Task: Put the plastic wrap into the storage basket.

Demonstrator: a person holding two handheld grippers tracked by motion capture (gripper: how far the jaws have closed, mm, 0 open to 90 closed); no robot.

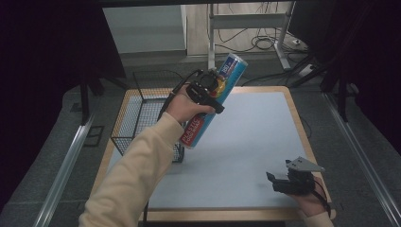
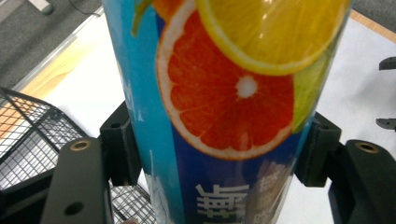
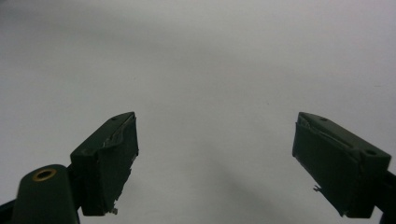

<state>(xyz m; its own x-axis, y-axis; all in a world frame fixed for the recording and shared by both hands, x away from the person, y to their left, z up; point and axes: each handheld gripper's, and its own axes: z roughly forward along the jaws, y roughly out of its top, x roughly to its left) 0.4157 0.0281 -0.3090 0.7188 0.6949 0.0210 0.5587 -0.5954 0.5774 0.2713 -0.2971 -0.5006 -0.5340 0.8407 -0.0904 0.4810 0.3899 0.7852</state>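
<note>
A tall blue cylindrical can with citrus pictures and a red label is held tilted above the table's left part. My left gripper is shut on its middle. In the left gripper view the can stands between the two black jaws, which press on its sides. My right gripper rests low over the white mat near the front right corner. It is open, and in the right gripper view the gripper has nothing but bare mat between its jaws.
A black wire basket stands on the table's left edge, just left of and below the can. The wooden table rim frames the mat. Cables and desk legs lie on the floor beyond the far edge.
</note>
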